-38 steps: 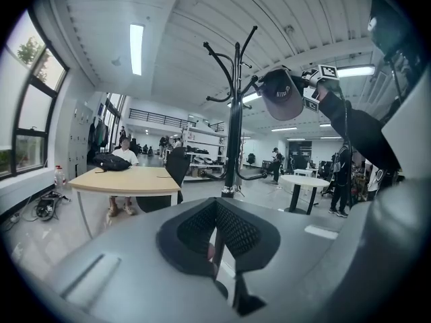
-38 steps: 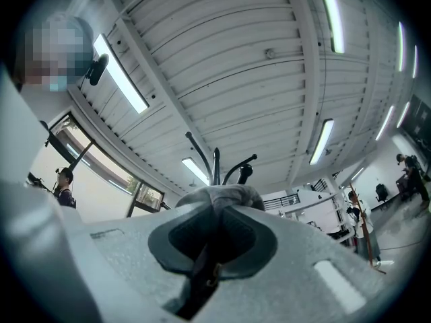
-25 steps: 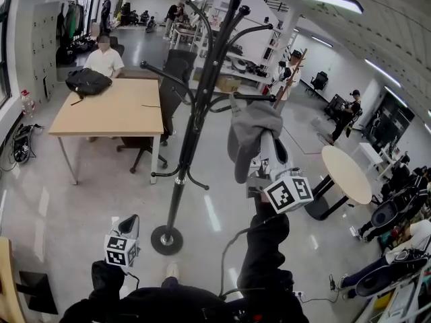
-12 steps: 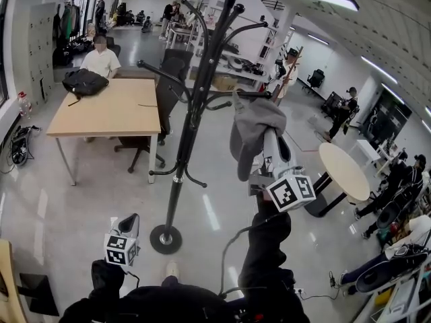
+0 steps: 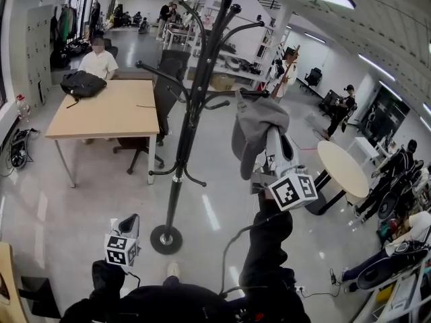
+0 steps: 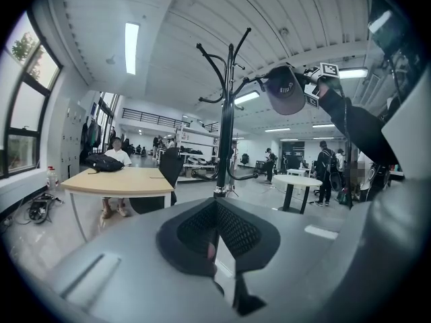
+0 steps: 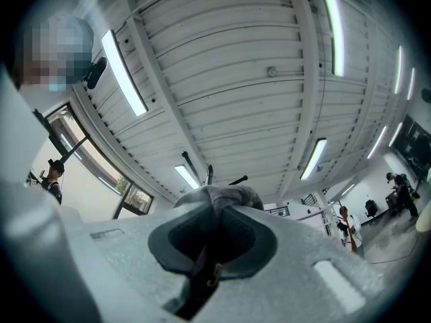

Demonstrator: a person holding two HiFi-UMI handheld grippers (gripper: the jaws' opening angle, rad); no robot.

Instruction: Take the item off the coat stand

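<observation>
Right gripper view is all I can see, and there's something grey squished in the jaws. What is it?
Observer: It's a grey cap. The right gripper pinches it from below.
Operator: Is it off the stand yet?
Observer: No. Its top hangs on a side hook of the black coat stand.
Operator: What's my other gripper doing?
Observer: The left gripper is held low, jaws together, with nothing in them.
</observation>
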